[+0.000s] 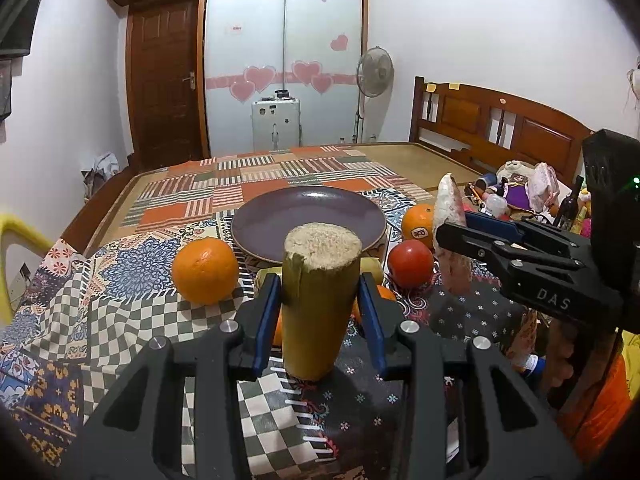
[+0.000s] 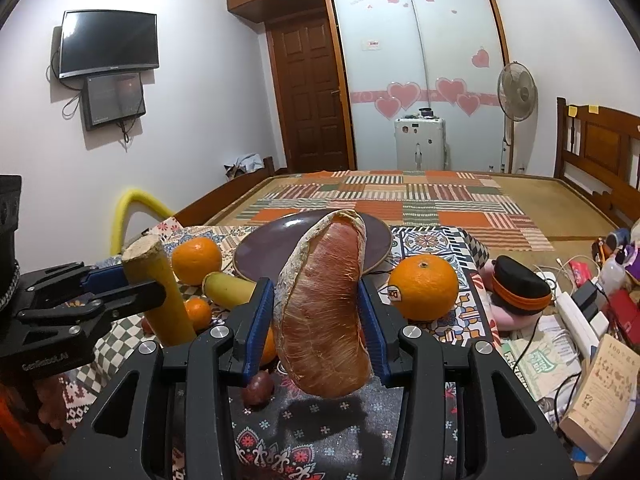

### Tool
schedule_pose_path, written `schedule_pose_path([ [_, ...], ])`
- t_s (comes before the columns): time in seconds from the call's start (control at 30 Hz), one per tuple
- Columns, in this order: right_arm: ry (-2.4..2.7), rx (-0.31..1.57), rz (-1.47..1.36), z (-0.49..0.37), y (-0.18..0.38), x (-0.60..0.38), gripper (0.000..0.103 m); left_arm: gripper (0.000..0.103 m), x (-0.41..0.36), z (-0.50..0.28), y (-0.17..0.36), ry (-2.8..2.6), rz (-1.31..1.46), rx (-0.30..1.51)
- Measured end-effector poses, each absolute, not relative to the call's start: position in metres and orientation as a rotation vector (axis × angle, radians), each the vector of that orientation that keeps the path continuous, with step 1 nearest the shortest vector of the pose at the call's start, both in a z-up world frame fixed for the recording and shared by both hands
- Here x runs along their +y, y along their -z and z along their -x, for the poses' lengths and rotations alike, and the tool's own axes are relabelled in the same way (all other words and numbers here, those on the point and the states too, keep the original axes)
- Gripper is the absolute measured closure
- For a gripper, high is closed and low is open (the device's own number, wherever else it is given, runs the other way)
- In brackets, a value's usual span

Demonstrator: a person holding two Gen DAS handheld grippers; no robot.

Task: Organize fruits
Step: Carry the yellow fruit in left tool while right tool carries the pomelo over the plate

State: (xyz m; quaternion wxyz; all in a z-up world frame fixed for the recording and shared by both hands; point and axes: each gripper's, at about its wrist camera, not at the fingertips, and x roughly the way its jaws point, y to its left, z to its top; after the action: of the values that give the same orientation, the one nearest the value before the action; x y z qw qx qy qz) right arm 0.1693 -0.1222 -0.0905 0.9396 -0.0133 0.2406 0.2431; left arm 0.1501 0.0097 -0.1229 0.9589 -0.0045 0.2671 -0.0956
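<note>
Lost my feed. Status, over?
Left claw shut on sugarcane piece. Right claw shut on pomelo wedge. Purple plate bare, path open.

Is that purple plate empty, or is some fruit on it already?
Empty: the purple plate shows only bare surface; the oranges lie beside it.

My table (image 1: 80,320), draped in a patchwork-print cloth (image 1: 132,264), carries an empty purple plate (image 1: 280,216), three large oranges (image 1: 205,271), one with a sticker (image 2: 423,287), a small orange (image 2: 198,313), a red tomato (image 1: 411,263), a banana (image 2: 230,289) and a small dark round fruit (image 2: 258,389) beside my grippers.
</note>
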Motion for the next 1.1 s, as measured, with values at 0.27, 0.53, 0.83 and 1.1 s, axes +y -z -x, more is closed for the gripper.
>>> schedule_pose_path([
  [0.27, -0.488, 0.476, 0.034, -0.173, 0.081, -0.123, 0.063, 0.065, 0.018, -0.16, 0.113, 0.21, 0.063, 0.563],
  [0.53, -0.474, 0.411, 0.086, -0.178, 0.06, -0.119, 0.064, 0.065, 0.014, -0.159, 0.083, 0.208, 0.031, 0.485],
  [0.83, -0.46, 0.339, 0.114, -0.188, 0.04, -0.112, 0.064, 0.065, 0.017, -0.187, 0.065, 0.173, 0.031, 0.452],
  [1.1, -0.442, 0.33, 0.147, -0.214, 0.041, -0.1, 0.063, 0.065, 0.023, -0.216, 0.064, 0.13, 0.016, 0.449],
])
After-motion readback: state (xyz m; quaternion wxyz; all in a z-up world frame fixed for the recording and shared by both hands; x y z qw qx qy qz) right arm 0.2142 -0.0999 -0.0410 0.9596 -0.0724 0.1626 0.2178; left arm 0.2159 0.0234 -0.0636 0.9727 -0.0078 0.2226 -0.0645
